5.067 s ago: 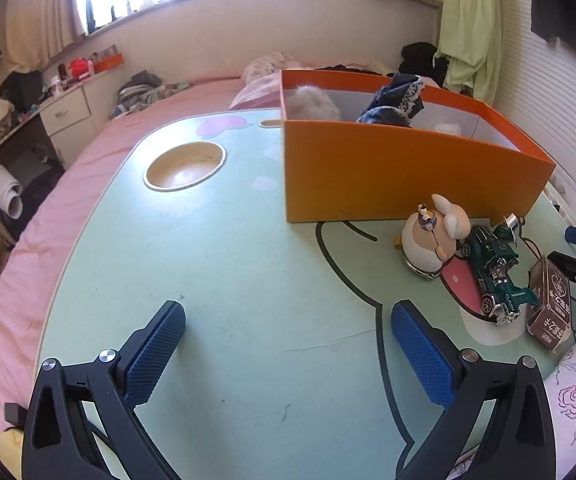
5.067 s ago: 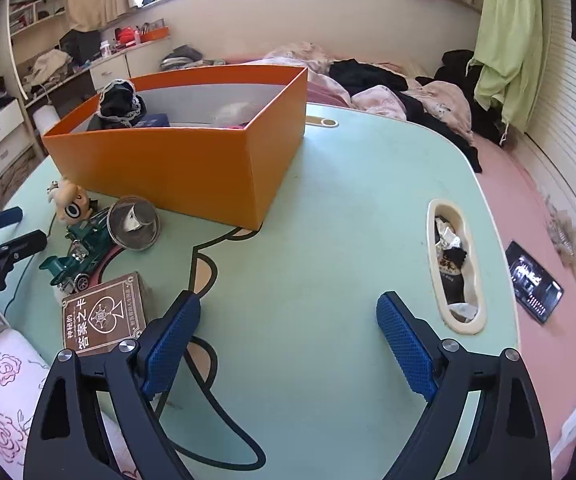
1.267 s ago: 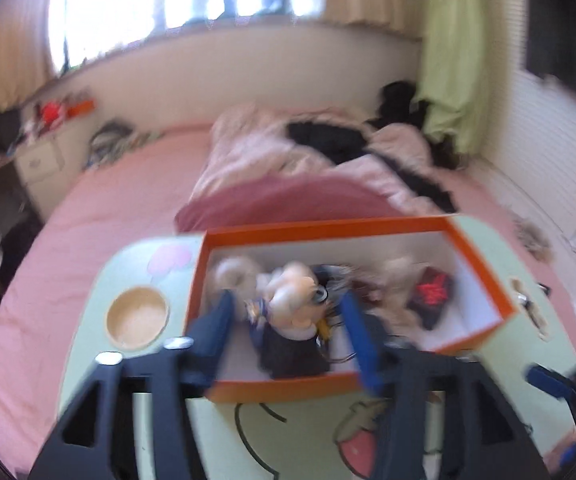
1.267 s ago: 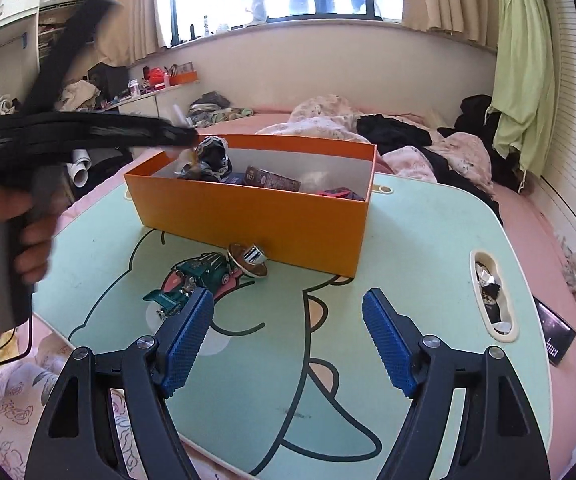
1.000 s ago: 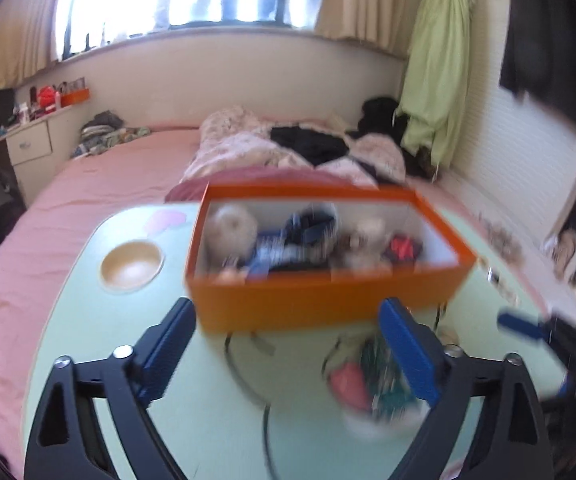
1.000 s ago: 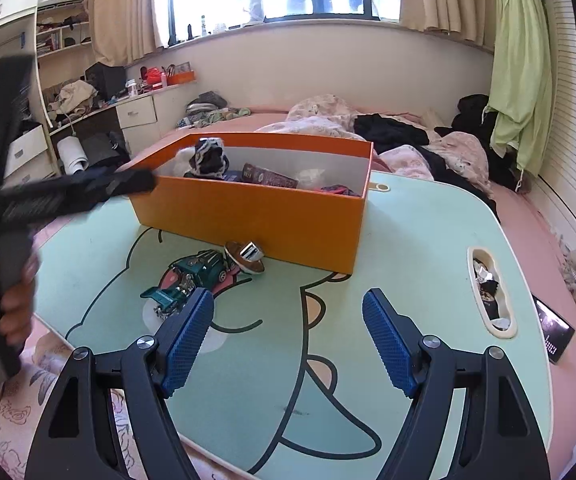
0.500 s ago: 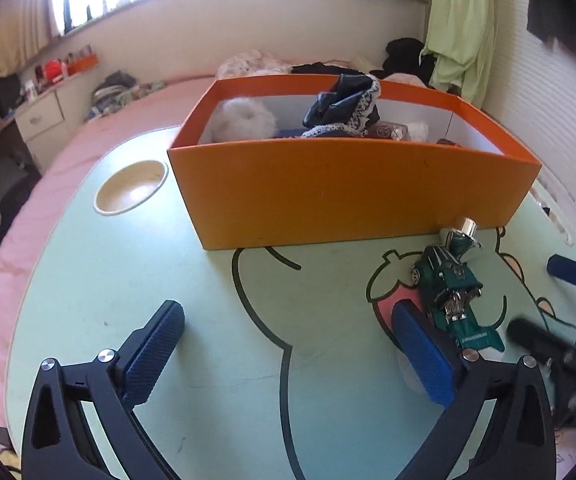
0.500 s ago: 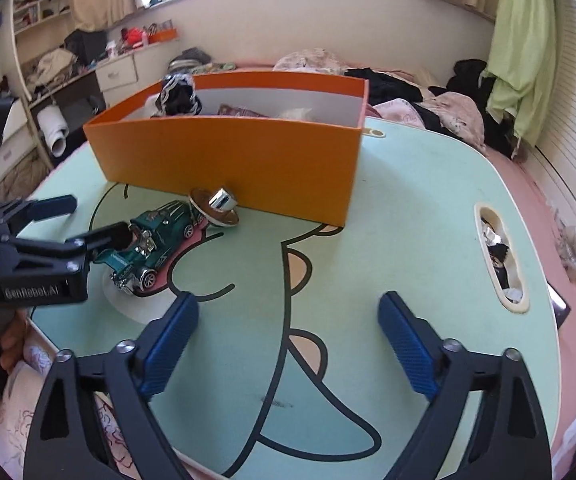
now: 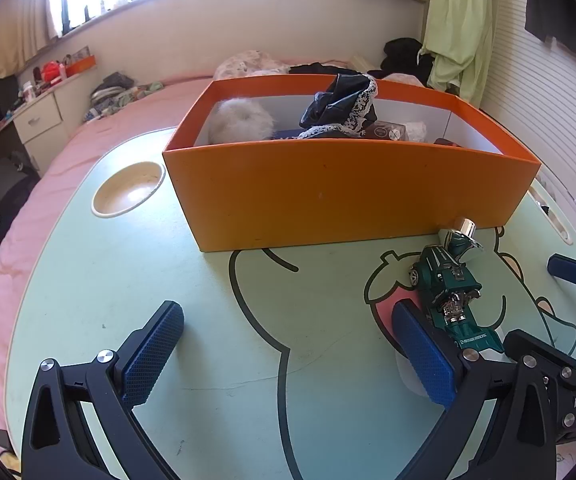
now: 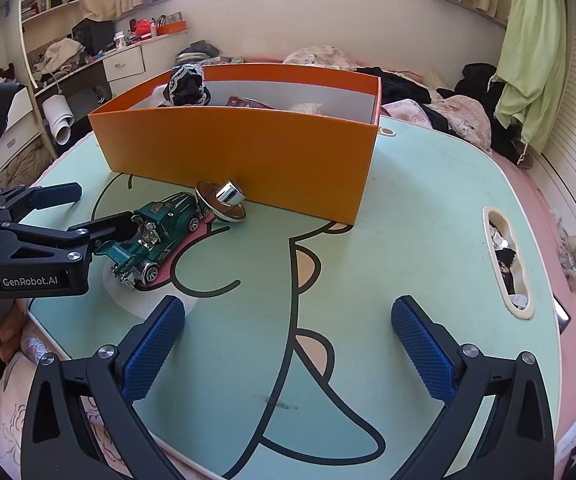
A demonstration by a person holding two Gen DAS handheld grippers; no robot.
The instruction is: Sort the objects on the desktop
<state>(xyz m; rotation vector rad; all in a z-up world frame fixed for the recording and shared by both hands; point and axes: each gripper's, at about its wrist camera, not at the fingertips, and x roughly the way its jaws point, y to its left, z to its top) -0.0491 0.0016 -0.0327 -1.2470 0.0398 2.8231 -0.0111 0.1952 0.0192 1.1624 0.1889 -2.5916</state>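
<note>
A green toy car [image 9: 452,300] [image 10: 155,232] lies on the mint table, with a silver spinning top [image 9: 462,236] [image 10: 223,200] tipped over just behind it against the orange box [image 9: 344,200] [image 10: 247,152]. My left gripper [image 9: 288,354] [image 10: 83,210] is open and low over the table. Its right finger [image 9: 424,356] sits at the car's rear, and the car lies outside the jaws. My right gripper [image 10: 288,350] [image 9: 530,302] is wide open over bare tabletop, to the right of the car, with nothing between its fingers.
The box holds a fluffy ball [image 9: 239,120], black lace cloth [image 9: 340,108] and small packs. A round cup recess [image 9: 127,192] lies left of the box. An oblong slot [image 10: 508,256] with clutter is at the table's right. A pink bed surrounds the table.
The doll held over the box by the left gripper is out of the jaws. Both grippers have dropped toward the table beside the car, and the right jaws have spread wider.
</note>
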